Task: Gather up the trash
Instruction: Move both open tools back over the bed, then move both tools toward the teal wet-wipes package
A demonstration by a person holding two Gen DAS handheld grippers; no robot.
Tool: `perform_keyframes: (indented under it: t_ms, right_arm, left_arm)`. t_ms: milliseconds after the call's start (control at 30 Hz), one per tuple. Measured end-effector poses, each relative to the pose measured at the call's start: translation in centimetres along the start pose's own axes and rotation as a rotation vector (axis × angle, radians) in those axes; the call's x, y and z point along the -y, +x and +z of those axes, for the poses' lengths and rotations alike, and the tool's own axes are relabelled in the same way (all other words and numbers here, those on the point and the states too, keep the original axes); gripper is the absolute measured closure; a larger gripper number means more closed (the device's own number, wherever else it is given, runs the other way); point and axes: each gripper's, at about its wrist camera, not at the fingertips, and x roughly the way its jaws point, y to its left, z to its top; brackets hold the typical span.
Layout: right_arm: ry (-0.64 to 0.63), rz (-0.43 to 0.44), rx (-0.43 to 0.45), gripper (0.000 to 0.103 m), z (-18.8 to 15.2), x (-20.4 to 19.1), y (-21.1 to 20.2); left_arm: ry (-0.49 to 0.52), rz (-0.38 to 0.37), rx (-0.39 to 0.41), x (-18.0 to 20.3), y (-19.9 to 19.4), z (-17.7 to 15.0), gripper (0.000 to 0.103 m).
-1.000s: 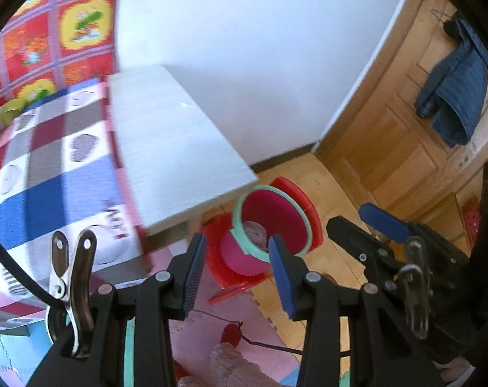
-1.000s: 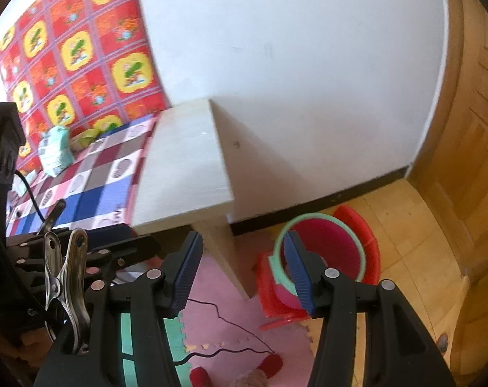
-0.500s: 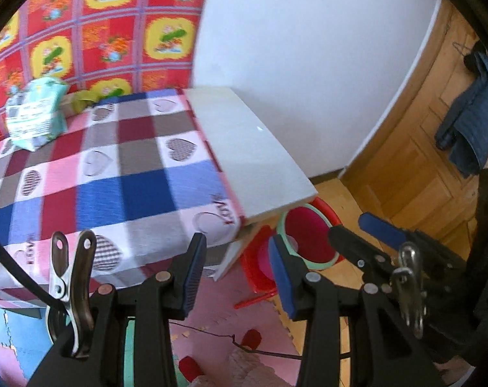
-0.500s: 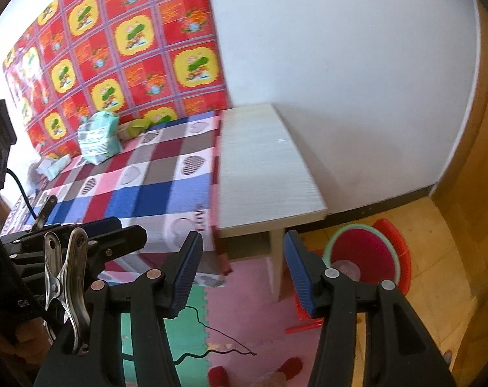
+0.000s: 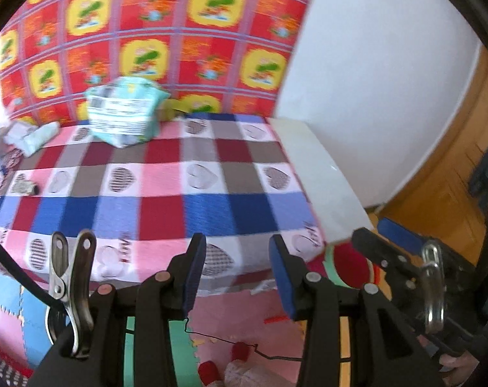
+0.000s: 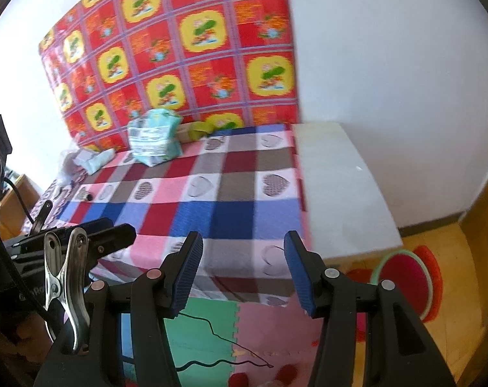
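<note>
Searching for trash, both the left gripper [image 5: 237, 271] and right gripper [image 6: 242, 271] hung spread and empty; next likely reaching the crumpled wrappers [image 6: 94, 158] at the table's [image 6: 340, 193] far corner.

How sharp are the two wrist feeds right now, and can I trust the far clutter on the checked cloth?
Left wrist view: the checked cloth and pale packet are motion-smeared, while the left tongs stay crisp. Right wrist view: somewhat steadier, with the packet still soft; the right tongs are sharp. Both views bend straight edges and are dark at the corners. Small far scraps cannot be identified.
</note>
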Motion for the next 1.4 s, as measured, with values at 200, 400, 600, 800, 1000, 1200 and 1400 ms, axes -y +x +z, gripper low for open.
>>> perform_keyframes:
  t_ms: [200, 400, 600, 800, 1000, 1200, 1400]
  right_arm:
    - [-0.053, 0.067, 0.0, 0.049, 2.0, -2.3, 1.7]
    - [-0.118, 0.161, 0.003, 0.049, 4.9, -4.8, 4.3]
    - [-0.176, 0.233, 0.011, 0.049, 7.2, -6.5, 6.6]
    - [-0.221, 0.269, -0.025, 0.049, 9.2, -8.5, 9.3]
    - [-0.209, 0.267, -0.031, 0.049, 11.2, -10.3, 11.6]
    - [-0.175, 0.226, -0.033, 0.049, 13.1, -12.0, 14.1]
    - [-0.145, 0.185, -0.05, 0.049, 15.0, -13.9, 17.2]
  left_arm:
    - [-0.082, 0.084, 0.039, -3.6, -0.8, 2.1, 0.06]
    - [-0.145, 0.149, 0.074, -6.2, -1.2, 4.4, 0.06]
    - [-0.195, 0.191, 0.082, -8.7, -0.5, 6.4, 0.06]
    - [-0.227, 0.231, 0.087, -12.3, 0.1, 9.0, 0.06]
    - [-0.228, 0.233, 0.075, -16.4, 1.5, 12.0, 0.06]
    - [-0.199, 0.214, 0.07, -19.9, 3.7, 15.3, 0.06]
    - [-0.154, 0.208, 0.043, -22.6, 6.5, 17.9, 0.06]
